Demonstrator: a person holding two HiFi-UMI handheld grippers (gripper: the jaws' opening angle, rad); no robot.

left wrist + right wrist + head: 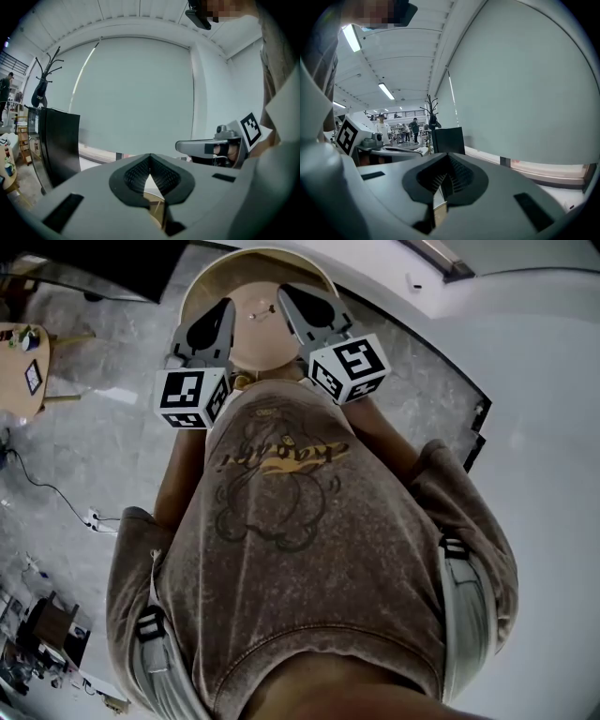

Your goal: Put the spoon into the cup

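No spoon and no cup can be made out in any view. In the head view both grippers are held up in front of the person's chest, above a round tan table (pixel 211 282). Some small items (pixel 258 315) lie on it, too small to identify. My left gripper (pixel 228 306) has its jaws together with nothing between them, and its tips (pixel 150 159) meet in the left gripper view. My right gripper (pixel 284 292) is likewise shut and empty, its tips (pixel 447 157) touching. Each gripper appears in the other's view: the right gripper (pixel 211 147) and the left gripper (pixel 393 150).
A large pale roller blind (pixel 136 93) fills the wall ahead. A black panel (pixel 58 140) and a coat stand (pixel 44 84) stand to the left. A small wooden table (pixel 19 362) and cables (pixel 56 493) are on the grey floor. People (pixel 382 124) stand far off.
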